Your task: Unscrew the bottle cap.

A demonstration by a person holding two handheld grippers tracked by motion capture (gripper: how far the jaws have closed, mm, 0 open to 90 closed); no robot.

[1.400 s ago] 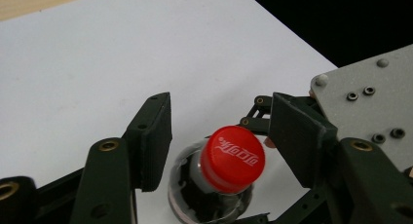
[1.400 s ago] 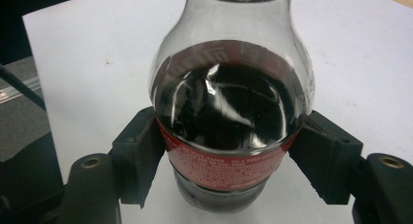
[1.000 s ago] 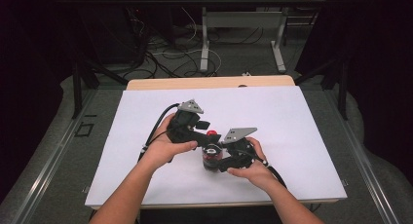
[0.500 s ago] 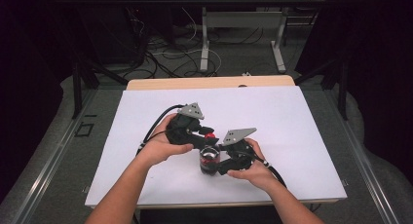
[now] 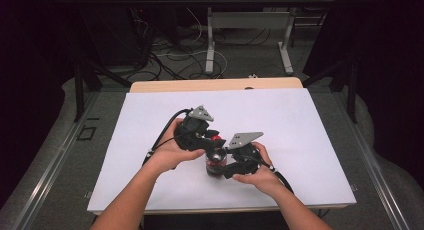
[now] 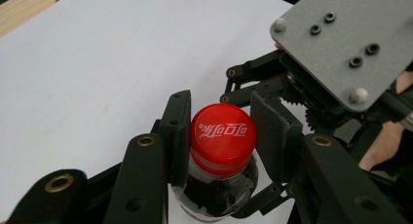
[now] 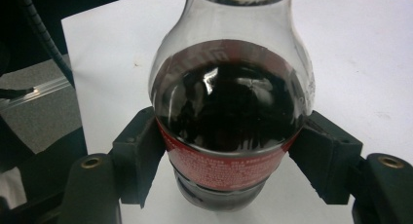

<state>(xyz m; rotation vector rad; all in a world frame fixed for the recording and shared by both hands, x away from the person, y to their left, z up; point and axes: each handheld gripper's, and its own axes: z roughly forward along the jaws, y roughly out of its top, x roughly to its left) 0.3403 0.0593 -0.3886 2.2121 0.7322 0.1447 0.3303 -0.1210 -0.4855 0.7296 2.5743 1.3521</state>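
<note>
A small cola bottle (image 5: 216,166) stands upright on the white table top (image 5: 300,130), dark drink inside, red label, red cap (image 6: 222,131). My right gripper (image 7: 229,156) is shut on the bottle's body (image 7: 229,112), its pads pressing the label from both sides. My left gripper (image 6: 219,136) comes from above and left and is shut on the cap, one pad on each side. In the high view the left gripper (image 5: 212,140) sits over the cap (image 5: 215,138) and the right gripper (image 5: 218,167) sits low beside the bottle. The right gripper's grey plate (image 6: 341,44) is close by.
The white sheet covers a wooden table whose bare edge (image 5: 215,84) shows at the back. Behind it on the floor lie loose cables (image 5: 185,55) and table legs (image 5: 287,45). Both forearms come in from the table's front edge.
The left gripper has moved a little right and down onto the bottle's cap and closed on it. The right gripper and the bottle have stayed put.
</note>
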